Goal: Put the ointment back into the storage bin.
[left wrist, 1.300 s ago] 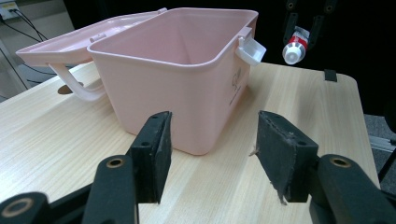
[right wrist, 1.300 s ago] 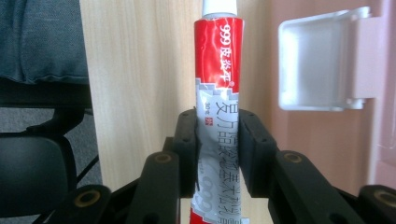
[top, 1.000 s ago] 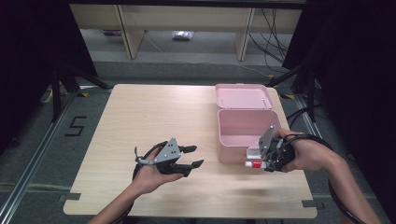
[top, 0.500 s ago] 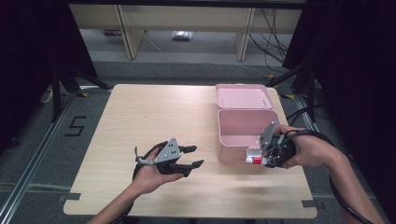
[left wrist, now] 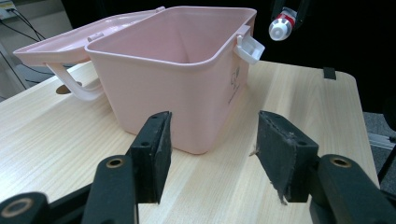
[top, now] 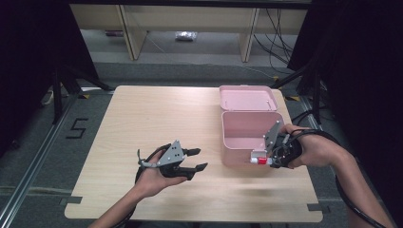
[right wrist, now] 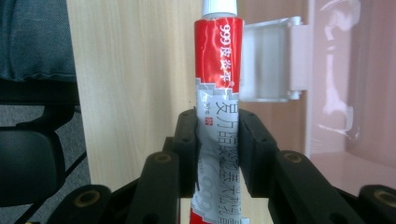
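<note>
An open pink box [top: 246, 132] stands on the wooden table [top: 161, 118], its lid [top: 246, 98] folded back behind it. My right gripper [top: 266, 159] is shut on a red and silver ointment tube [top: 261, 160] with a white cap, held level just above the box's front right corner. In the right gripper view both pads clamp the tube [right wrist: 218, 98] at mid-length, beside the box's white latch [right wrist: 273, 63]. My left gripper [top: 195, 160] rests open on the table left of the box, nothing between its jaws. From the left gripper view the box [left wrist: 187, 70] faces me and the tube's cap [left wrist: 280, 28] hangs above it.
The table's near edge lies close under both forearms. A white handle [left wrist: 77, 86] hangs off the box's side in the left gripper view. Dark curtains flank the table, and shelving legs and cables stand beyond its far edge.
My right hand has shifted slightly up and toward the box with the tube still clamped. The left hand and gripper have stayed put.
</note>
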`<action>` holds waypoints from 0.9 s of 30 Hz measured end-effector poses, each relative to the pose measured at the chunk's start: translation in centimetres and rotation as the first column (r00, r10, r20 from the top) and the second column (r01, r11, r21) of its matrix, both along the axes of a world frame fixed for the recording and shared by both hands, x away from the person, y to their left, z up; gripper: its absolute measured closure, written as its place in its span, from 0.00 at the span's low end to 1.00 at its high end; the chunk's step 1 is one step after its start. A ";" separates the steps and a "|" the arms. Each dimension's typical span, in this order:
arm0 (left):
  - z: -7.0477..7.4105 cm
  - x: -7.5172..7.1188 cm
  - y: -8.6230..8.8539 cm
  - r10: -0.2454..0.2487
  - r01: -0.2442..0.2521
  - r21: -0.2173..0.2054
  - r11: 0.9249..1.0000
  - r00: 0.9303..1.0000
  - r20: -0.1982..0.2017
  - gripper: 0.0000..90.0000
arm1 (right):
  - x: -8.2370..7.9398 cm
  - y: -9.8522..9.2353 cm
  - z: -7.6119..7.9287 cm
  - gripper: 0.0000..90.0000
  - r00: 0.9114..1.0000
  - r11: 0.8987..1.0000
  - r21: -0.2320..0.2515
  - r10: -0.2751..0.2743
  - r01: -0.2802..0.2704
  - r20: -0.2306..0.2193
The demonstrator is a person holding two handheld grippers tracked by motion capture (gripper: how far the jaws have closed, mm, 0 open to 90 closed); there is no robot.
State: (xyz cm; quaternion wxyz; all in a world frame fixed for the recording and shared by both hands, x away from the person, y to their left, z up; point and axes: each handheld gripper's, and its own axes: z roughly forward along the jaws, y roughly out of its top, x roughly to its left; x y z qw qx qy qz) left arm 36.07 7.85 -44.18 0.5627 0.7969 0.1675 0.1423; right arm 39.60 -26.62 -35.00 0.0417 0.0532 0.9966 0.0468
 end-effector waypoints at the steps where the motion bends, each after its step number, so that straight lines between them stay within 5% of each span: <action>1: -0.1 0.0 0.0 0.000 0.000 0.000 1.000 1.000 -0.002 0.50 | 0.0 0.0 0.0 0.80 1.000 1.000 -0.001 -0.001 0.001 -0.001; 15: -0.3 0.0 0.0 0.000 0.000 0.003 1.000 1.000 -0.008 0.49 | 0.7 0.1 0.5 0.80 1.000 1.000 0.013 0.029 -0.029 0.005; 16: -0.3 0.0 0.0 -0.001 0.001 0.004 1.000 1.000 -0.008 0.49 | 0.5 0.2 0.5 0.80 1.000 1.000 0.014 -0.024 0.024 -0.009; 17: -0.3 0.0 0.0 -0.002 0.002 0.004 1.000 1.000 -0.008 0.49 | 0.8 0.2 0.6 0.80 1.000 1.000 0.016 0.023 -0.023 0.000; 18: -0.2 0.0 0.0 -0.002 0.002 0.005 1.000 1.000 -0.008 0.49 | 0.6 0.2 0.6 0.80 1.000 1.000 0.015 -0.013 0.014 -0.002; 19: -0.2 0.0 0.0 -0.002 0.002 0.005 1.000 1.000 -0.007 0.49 | 1.1 0.2 0.6 0.80 0.999 0.998 0.019 0.052 -0.052 0.010; 22: -0.2 0.1 0.0 -0.003 0.002 -0.002 1.000 1.000 -0.007 0.49 | 0.9 0.2 0.8 0.80 1.000 1.000 0.017 -0.014 0.014 0.000; 26: -0.2 0.1 0.0 0.000 0.000 0.003 1.000 1.000 -0.008 0.49 | 1.5 0.1 1.0 0.80 0.999 0.999 0.010 0.044 -0.044 0.028; 27: -0.2 0.2 0.0 -0.008 0.008 -0.007 1.000 1.000 -0.007 0.49 | 1.3 0.1 1.0 0.80 1.000 1.000 0.005 -0.007 0.007 0.011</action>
